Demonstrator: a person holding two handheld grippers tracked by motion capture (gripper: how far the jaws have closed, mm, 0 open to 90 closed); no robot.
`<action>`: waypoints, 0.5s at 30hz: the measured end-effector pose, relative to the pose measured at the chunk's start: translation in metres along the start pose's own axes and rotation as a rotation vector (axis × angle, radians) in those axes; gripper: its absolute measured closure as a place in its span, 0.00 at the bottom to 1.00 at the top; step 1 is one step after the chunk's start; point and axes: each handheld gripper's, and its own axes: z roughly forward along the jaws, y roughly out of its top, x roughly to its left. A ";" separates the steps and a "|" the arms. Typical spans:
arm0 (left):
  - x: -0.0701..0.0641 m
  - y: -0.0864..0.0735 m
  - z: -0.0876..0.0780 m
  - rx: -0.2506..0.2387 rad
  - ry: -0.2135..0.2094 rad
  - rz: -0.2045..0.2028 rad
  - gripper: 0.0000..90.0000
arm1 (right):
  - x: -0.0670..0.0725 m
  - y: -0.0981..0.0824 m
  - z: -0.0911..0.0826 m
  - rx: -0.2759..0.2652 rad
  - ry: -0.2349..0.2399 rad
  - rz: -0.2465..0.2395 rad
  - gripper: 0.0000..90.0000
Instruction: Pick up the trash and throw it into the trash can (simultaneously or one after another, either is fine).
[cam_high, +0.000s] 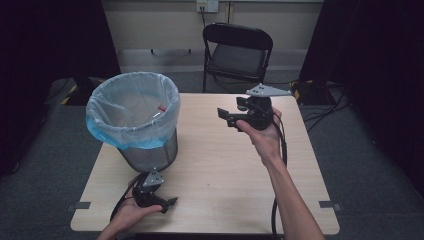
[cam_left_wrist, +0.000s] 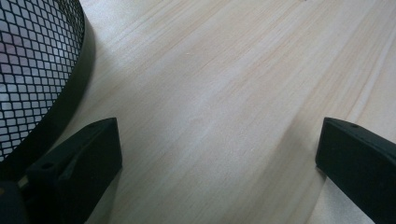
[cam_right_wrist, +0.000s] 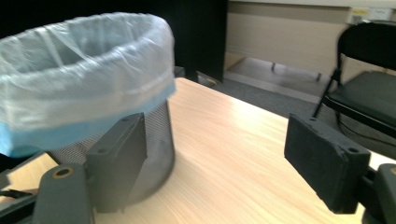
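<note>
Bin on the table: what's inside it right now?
The mesh bin is lined with a pale blue bag. In the high view a small item with a red part lies against the liner's far inner wall. The bottom is hidden by the near rim and liner.

A black folding chair (cam_high: 238, 50) stands just behind the wooden surface (cam_high: 225, 170), against a pale wall (cam_high: 150, 25); grey carpet (cam_high: 45, 150) around, dark curtains (cam_high: 380, 50) either side.

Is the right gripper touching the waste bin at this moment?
Apart. In the high view, the right gripper is held in the air above the table, with bare tabletop between it and the waste bin.
</note>
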 end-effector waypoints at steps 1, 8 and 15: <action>0.000 0.000 0.000 -0.001 0.000 0.001 0.00 | -0.002 -0.004 -0.003 0.002 -0.012 0.006 0.22; 0.000 0.000 0.000 -0.001 0.000 0.000 0.00 | -0.015 -0.027 -0.018 0.003 -0.055 0.055 0.19; 0.000 0.000 0.000 -0.001 0.001 0.001 0.00 | -0.024 -0.048 -0.026 0.032 -0.091 0.074 0.17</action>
